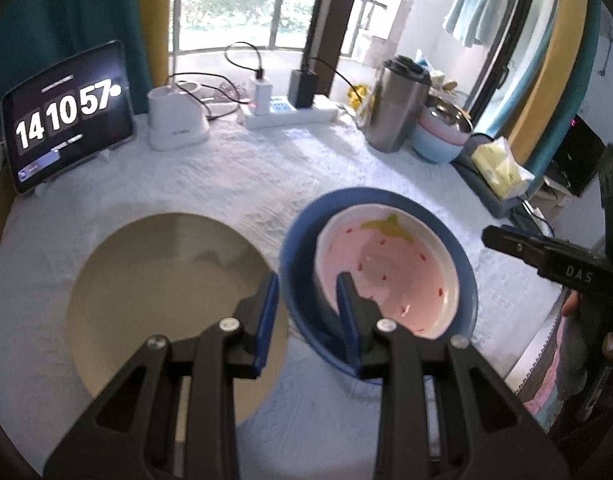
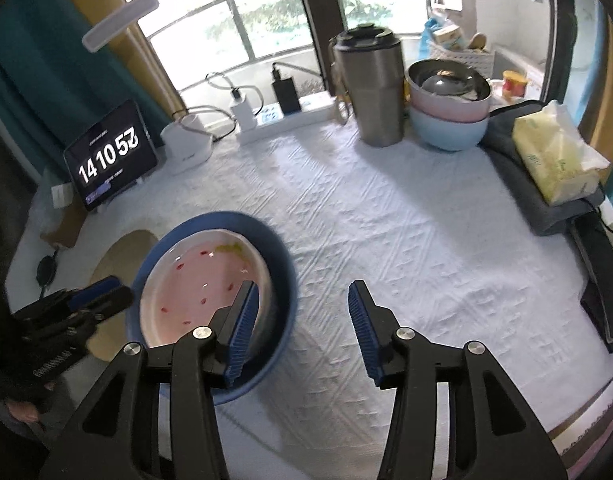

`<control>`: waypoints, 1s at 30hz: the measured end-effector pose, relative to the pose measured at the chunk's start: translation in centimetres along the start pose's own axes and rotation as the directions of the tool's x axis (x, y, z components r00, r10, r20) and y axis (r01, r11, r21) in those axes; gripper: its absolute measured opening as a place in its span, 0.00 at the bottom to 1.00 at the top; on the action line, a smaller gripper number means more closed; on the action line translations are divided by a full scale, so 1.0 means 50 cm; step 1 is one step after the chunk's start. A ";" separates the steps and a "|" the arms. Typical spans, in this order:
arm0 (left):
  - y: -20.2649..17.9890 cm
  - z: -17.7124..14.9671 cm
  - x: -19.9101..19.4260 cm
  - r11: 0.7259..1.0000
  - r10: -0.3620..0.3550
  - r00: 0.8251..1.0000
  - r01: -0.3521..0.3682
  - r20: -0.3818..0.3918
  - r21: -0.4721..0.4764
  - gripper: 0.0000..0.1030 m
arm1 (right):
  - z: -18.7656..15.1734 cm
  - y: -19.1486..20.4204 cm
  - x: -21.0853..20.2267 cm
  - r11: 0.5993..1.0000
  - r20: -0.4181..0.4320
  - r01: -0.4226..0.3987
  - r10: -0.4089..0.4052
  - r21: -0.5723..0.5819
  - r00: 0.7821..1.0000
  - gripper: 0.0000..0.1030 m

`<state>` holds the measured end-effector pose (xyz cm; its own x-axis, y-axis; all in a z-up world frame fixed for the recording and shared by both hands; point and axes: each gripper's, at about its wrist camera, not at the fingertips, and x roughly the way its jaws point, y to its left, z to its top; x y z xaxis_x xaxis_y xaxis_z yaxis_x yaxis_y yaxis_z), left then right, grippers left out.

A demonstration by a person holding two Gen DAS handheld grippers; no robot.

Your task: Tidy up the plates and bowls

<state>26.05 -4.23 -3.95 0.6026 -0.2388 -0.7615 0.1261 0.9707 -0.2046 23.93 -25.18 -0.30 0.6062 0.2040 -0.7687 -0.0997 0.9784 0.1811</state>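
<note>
Surface (image 2: pixel 386 220): covered in a white textured cloth; carries everything below.
Beige plate (image 1: pixel 158 280): lies flat at the left. The left wrist view shows nearly all of it; the right wrist view only a sliver behind the blue plate.
Blue plate (image 1: pixel 462 264): just right of the beige plate, its near rim lifted and tilted in the left wrist view.
Strawberry bowl (image 1: pixel 406 264): pink inside, white rim, sits inside the blue plate.
Stacked bowls (image 2: pixel 450 120): pink on light blue with metal ware on top, at the far right beside a steel tumbler (image 2: pixel 374 92); clearer from the right wrist.
Left gripper (image 1: pixel 308 312): fingers narrowly parted and straddling the blue plate's near-left rim; whether the pads actually press on it I cannot tell.
Right gripper (image 2: pixel 302 332): fingers roughly half spread and empty, just right of the blue plate over bare cloth.
</note>
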 end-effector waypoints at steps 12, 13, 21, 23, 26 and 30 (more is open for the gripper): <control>0.021 -0.018 0.041 0.999 0.042 0.997 -0.042 -0.058 -0.008 0.31 | -0.021 -0.007 0.063 0.999 -0.090 -0.020 0.016 -0.048 0.996 0.48; 0.017 -0.020 0.045 0.999 0.042 0.997 -0.042 -0.065 0.001 0.31 | -0.023 -0.006 0.068 0.999 -0.098 -0.022 0.017 -0.049 0.995 0.48; -0.012 -0.021 0.077 0.990 0.119 0.990 -0.113 -0.073 0.079 0.37 | -0.034 0.011 0.099 0.997 -0.097 0.003 -0.011 -0.079 0.995 0.48; -0.012 -0.020 0.080 0.988 0.131 0.989 -0.125 -0.070 0.087 0.41 | -0.032 0.015 0.099 0.994 -0.082 0.030 -0.038 -0.104 0.996 0.49; -0.008 -0.021 0.082 0.988 0.139 0.988 -0.134 -0.068 0.079 0.43 | -0.029 0.015 0.104 0.988 -0.075 0.096 -0.105 -0.121 0.992 0.62; -0.012 -0.026 0.079 0.983 0.171 0.985 -0.168 -0.037 0.079 0.44 | -0.038 0.009 0.107 0.990 -0.055 0.119 -0.123 -0.071 0.991 0.64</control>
<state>27.31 -5.78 -7.64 0.5857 -0.0699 -0.8075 0.0850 0.9961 -0.0246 25.61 -23.57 -5.50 0.5696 0.0835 -0.8177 -0.0823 0.9956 0.0443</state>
